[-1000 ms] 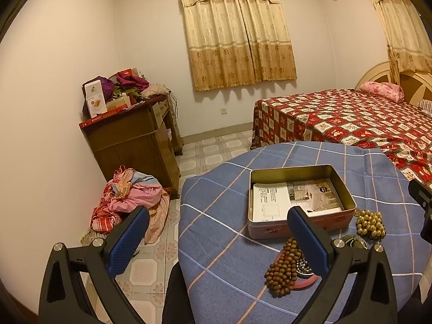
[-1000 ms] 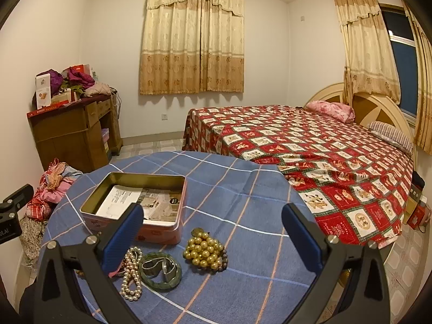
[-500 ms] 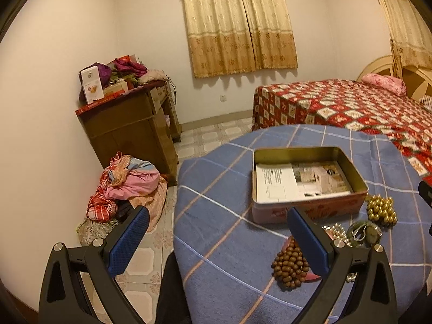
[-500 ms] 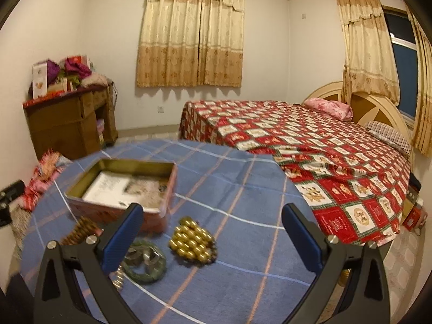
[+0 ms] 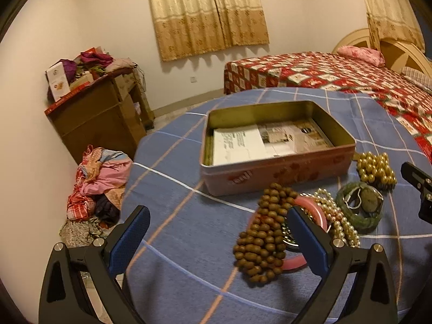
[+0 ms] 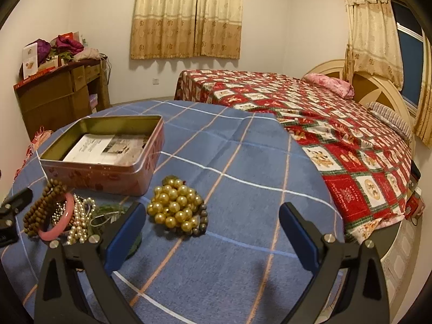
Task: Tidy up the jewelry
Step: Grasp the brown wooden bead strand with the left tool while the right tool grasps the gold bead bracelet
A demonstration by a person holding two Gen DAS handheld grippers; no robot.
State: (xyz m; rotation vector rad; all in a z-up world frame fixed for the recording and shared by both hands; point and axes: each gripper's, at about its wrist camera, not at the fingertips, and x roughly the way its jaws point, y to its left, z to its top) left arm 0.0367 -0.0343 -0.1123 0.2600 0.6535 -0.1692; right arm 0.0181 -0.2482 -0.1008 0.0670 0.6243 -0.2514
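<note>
The left gripper (image 5: 217, 233) is hovering low over the near edge of the worktop (image 5: 172, 216) with its jaws spread wide and nothing between them. Its right finger is standing just in front of the brown bead strand (image 5: 263, 232), which is lying across the pink bangle (image 5: 310, 206). The right gripper (image 6: 212, 228) is likewise wide open and empty, and it is hanging above the blue checked cloth with the gold bead cluster (image 6: 175, 206) just beyond its left finger.

The step in hand appears to be the approach to a first pick. The jewelry is lying in a row along the near side of the tin (image 5: 275, 148): brown beads, pink bangle, pearl strand (image 5: 334, 216), green bangle (image 5: 359, 213) with a watch (image 5: 370, 198) resting in it, then the gold cluster.

To do the step well:
- Take the outermost piece on each side, since the brown beads, pink bangle and pearls are overlapping and one may drag the next.
- Straddle a bunched section of a strand, not a single loop, so that the beads are not slipping out as the jaws close.
- Lift straight up until the strand is hanging free before carrying it over the tin's wall.

The tin is standing open behind the row, with printed paper (image 5: 243, 145) covering its floor.
</note>
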